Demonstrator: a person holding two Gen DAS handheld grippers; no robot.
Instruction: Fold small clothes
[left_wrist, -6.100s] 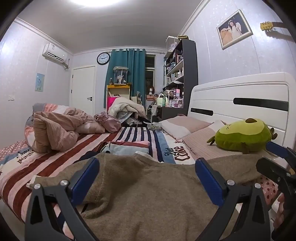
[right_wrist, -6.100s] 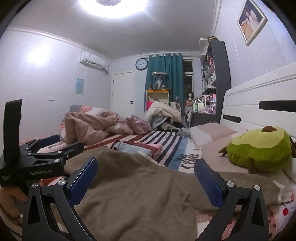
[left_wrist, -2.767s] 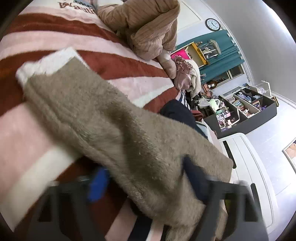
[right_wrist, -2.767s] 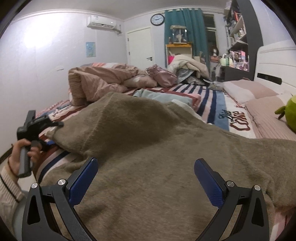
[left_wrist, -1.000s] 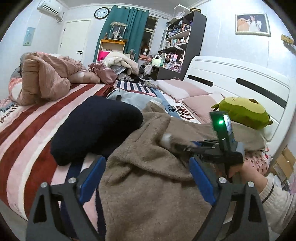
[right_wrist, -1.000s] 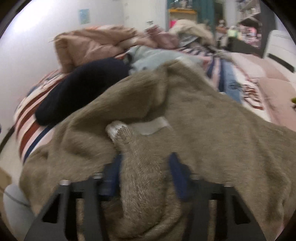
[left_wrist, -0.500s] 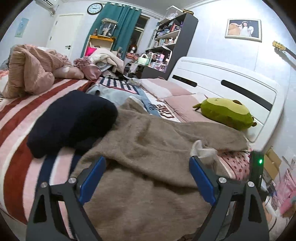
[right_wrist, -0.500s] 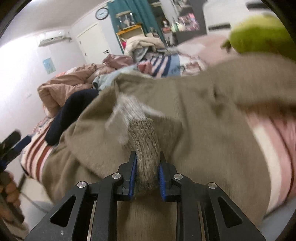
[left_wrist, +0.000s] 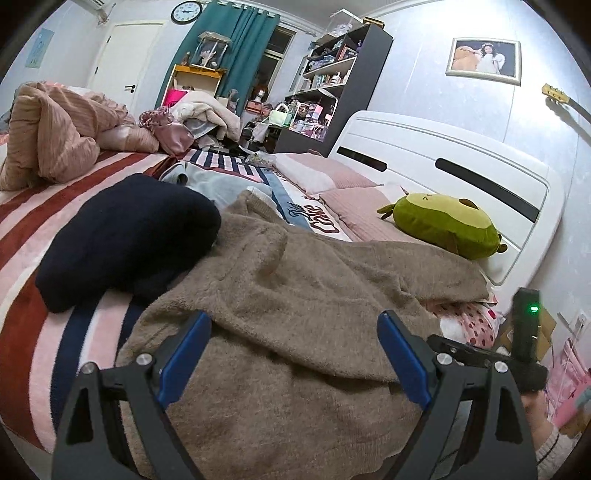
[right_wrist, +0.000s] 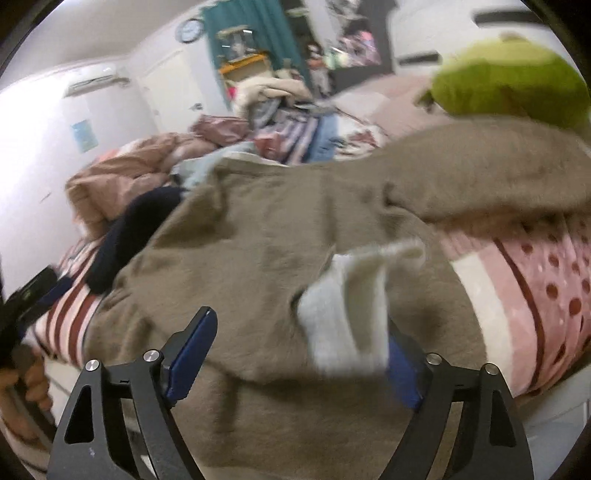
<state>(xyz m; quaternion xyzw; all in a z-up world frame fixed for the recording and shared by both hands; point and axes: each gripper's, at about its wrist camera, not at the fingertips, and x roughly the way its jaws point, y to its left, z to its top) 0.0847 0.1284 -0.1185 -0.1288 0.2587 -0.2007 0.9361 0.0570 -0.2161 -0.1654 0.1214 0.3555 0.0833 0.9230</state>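
A fuzzy brown sweater (left_wrist: 310, 302) lies spread on the bed, one sleeve reaching towards the headboard. My left gripper (left_wrist: 295, 354) is open and empty above its near edge. In the right wrist view the sweater (right_wrist: 251, 243) fills the middle, and its white sleeve cuff (right_wrist: 351, 306) drops loose in front of my right gripper (right_wrist: 299, 354), which is open. The right gripper's body also shows at the lower right of the left wrist view (left_wrist: 524, 347).
A dark navy garment (left_wrist: 125, 236) lies left of the sweater on the striped blanket (left_wrist: 33, 221). A green avocado plush (left_wrist: 443, 225) rests by the white headboard (left_wrist: 461, 162). A pink quilt (left_wrist: 48, 140) is heaped at the far left. Shelves stand behind.
My right gripper has opened and let go of the sweater's cuff, which it was clamped on half a second ago. The left gripper has stayed open and shifted little.
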